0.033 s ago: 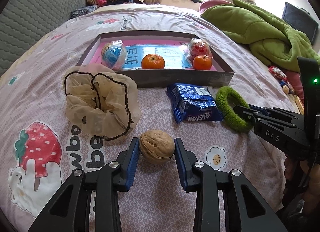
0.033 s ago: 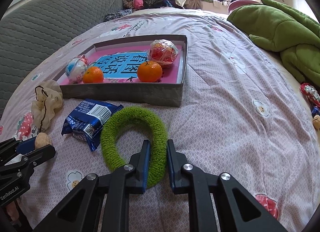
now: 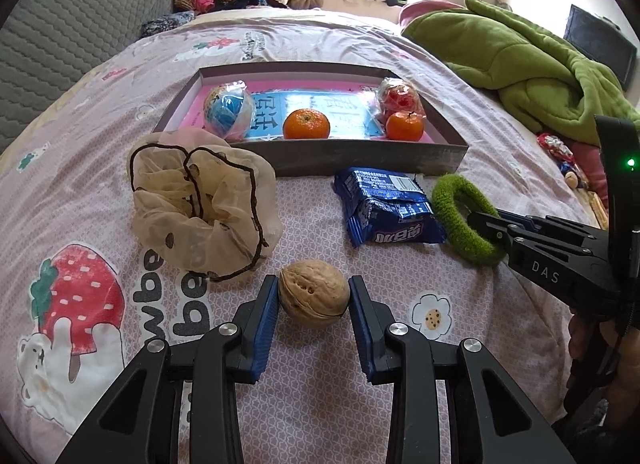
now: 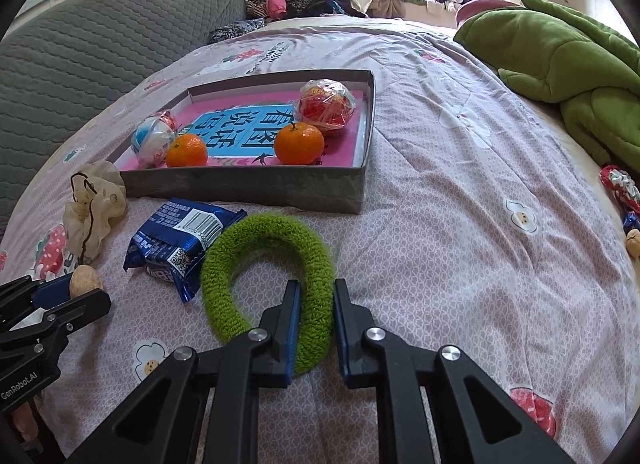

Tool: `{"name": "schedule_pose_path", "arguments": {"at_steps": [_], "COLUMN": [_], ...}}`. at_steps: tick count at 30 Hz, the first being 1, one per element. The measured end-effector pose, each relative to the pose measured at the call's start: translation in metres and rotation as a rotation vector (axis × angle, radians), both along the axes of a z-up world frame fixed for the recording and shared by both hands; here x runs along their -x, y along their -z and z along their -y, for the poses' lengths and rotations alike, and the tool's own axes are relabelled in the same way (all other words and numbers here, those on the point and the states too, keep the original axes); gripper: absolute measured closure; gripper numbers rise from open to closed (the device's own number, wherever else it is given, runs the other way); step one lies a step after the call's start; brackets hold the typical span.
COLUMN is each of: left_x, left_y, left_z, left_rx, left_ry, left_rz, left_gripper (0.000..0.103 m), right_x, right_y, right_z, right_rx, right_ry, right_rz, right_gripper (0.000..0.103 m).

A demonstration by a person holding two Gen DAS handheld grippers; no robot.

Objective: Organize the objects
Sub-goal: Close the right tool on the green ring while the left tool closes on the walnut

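Note:
A walnut (image 3: 314, 294) lies on the pink bedsheet, and my left gripper (image 3: 313, 282) is shut on it, a blue pad pressing on each side. My right gripper (image 4: 317, 284) is closing its jaws on the near side of a fuzzy green hair ring (image 4: 268, 230); both pads squeeze the ring. In the left wrist view the green ring (image 3: 452, 192) lies at the right with the right gripper's fingers (image 3: 486, 220) on it. A grey box (image 3: 360, 156) with a pink and blue floor stands farther back on the bed.
Two tangerines (image 3: 306, 124) (image 3: 405, 126) and two wrapped balls (image 3: 228, 110) (image 3: 398, 98) lie in the box. A blue snack pack (image 3: 388, 208) and a beige mesh scrunchie (image 3: 200, 200) sit before it. A green blanket (image 3: 520, 60) is heaped at the right, a grey headboard (image 3: 60, 32) at the left.

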State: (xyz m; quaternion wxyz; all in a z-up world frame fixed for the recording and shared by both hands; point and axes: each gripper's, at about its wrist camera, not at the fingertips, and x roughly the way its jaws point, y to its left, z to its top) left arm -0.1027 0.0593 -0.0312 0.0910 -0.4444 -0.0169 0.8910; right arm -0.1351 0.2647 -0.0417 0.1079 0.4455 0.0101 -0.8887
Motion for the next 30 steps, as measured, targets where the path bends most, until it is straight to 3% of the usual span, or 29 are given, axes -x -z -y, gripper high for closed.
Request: {"name": "schedule_pose_path", "arguments": {"at_steps": [18,30], "left_x": [-0.008,-0.013], "left_y": [-0.013,-0.025], "left_z": [0.004,0.007], "left_rx": [-0.012,-0.030], "left_ry": [-0.004,-0.011], "left_rz": [-0.027,-0.076], "left_gripper": [0.067,0.067], "right_x": [-0.013,-0.024], "right_y": [-0.026,-0.048], "right_z": [-0.008,-0.001], "right_rx": [0.049,0.083], "right_ry": [-0.004,-0.038], "right_rz": [-0.088,-0.214], "right_gripper": [0.090,0.090]}}
